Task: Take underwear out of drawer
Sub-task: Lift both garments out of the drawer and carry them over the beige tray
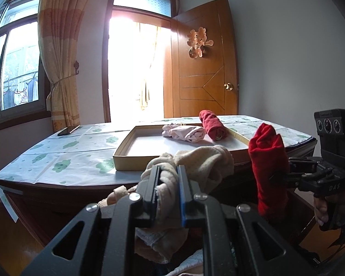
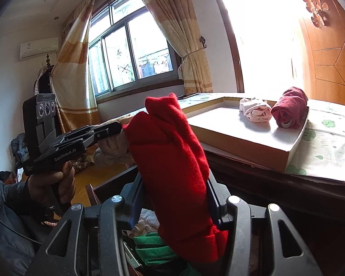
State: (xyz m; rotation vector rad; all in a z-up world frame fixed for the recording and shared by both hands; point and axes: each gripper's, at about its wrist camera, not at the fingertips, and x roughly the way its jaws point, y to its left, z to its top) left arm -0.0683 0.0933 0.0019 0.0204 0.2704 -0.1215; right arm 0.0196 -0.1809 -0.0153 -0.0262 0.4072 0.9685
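My left gripper (image 1: 169,179) is shut on a cream dotted underwear roll (image 1: 202,161), held above the open drawer; it also shows in the right wrist view (image 2: 115,145). My right gripper (image 2: 174,188) is shut on a bright red underwear roll (image 2: 172,151), seen upright in the left wrist view (image 1: 268,161). Below it the drawer (image 2: 96,191) holds more clothes, among them a green piece (image 2: 154,250). On the table a shallow cardboard tray (image 1: 126,158) holds a pink roll (image 1: 184,132) and a dark red roll (image 1: 212,124).
The table (image 1: 57,161) has a white cloth with green prints. A dark phone (image 1: 67,130) lies at its far left corner. Behind stand a window with curtains (image 1: 57,69), a bright doorway and an open wooden door (image 1: 202,69).
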